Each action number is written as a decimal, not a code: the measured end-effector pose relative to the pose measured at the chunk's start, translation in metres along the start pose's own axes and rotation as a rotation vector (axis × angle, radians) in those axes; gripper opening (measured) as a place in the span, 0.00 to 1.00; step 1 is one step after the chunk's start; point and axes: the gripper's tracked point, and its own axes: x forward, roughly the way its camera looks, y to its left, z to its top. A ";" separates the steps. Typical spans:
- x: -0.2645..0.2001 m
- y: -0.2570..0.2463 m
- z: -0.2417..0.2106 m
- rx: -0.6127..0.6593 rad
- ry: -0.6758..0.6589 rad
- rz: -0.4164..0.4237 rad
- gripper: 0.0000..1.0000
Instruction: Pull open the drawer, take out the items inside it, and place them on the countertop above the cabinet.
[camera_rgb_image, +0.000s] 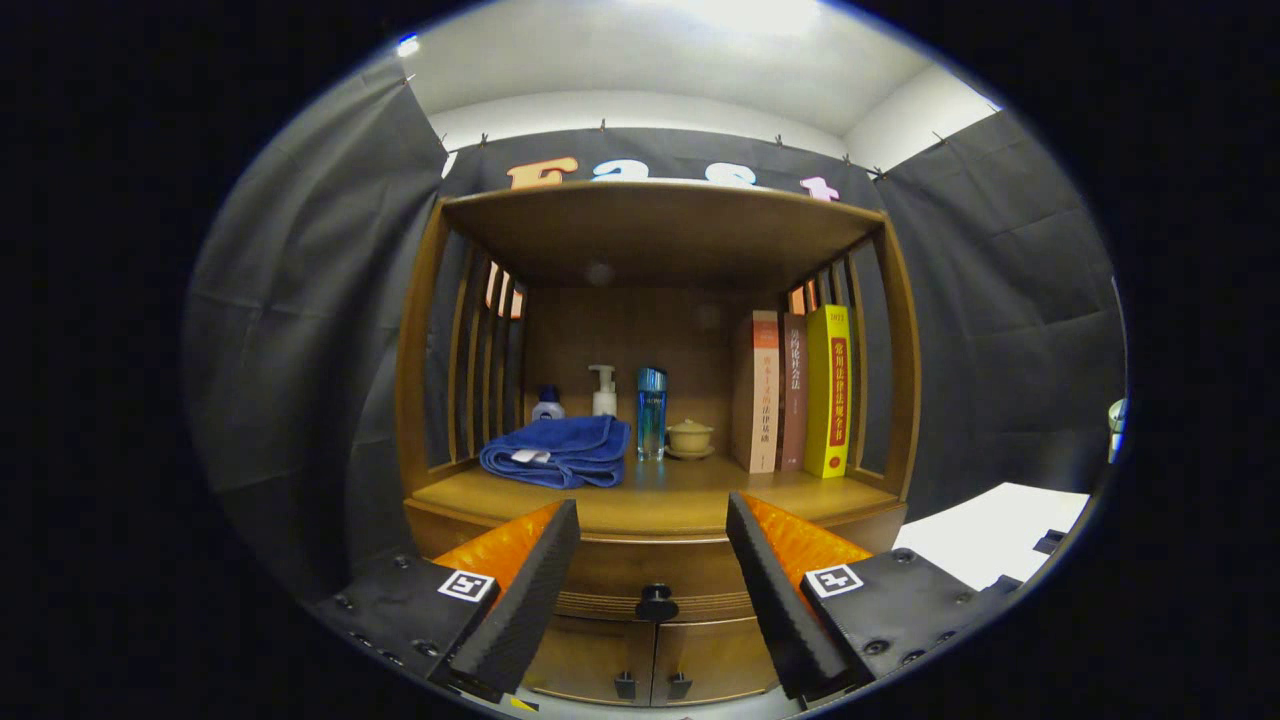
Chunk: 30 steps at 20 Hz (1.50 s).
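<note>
Gripper (652, 525) wide open and empty, drawer knob (656, 602) between fingers, untouched, book spines (793, 392) with Chinese titles, unreadable

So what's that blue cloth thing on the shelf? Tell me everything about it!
It is a blue towel, soft and thick-looking, folded into a loose bundle with rounded folds at the front. A small white tag shows on its front fold. It lies flat on the wooden countertop, in front of two small bottles and beside a tall blue bottle. It sits beyond the open gripper, whose fingers touch nothing.
</note>
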 end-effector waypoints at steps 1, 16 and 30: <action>0.007 0.000 -0.008 0.006 0.002 0.004 0.97; 0.055 -0.008 -0.163 -0.003 0.151 -0.009 0.97; 0.066 -0.002 -0.183 -0.023 0.177 -0.010 0.59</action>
